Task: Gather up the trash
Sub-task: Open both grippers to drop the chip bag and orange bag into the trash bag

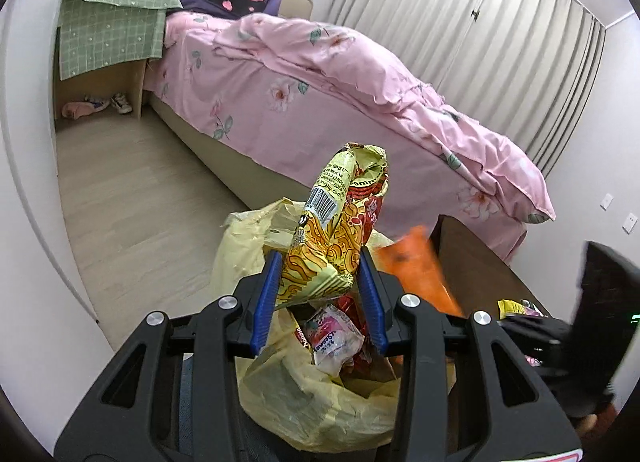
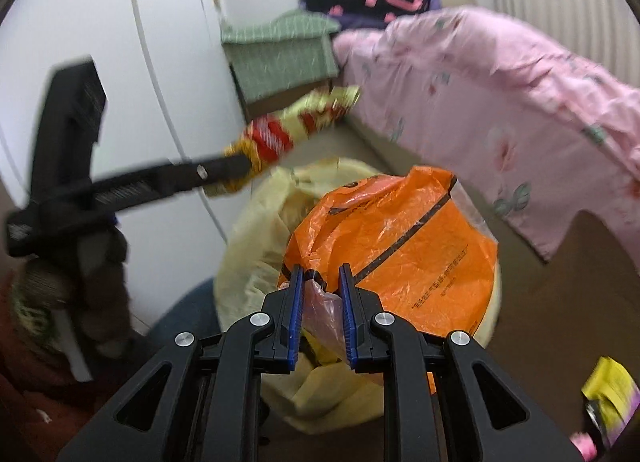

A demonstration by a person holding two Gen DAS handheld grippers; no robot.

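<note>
Pink bed (image 1: 360, 109) behind yellow bag (image 1: 320, 394); left gripper (image 1: 320, 274) clamps noodle wrapper (image 1: 340, 221).

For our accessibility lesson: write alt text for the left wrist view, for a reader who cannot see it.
The left tool grips a crumpled yellow noodle wrapper above an open pale yellow trash bag already holding wrappers. An orange bag shows blurred at the right, and a bed with a pink floral quilt fills the background.

Pink floral quilt (image 1: 360, 73) on bed, green checked cloth (image 1: 108, 33), pleated curtain (image 1: 480, 21)
</note>
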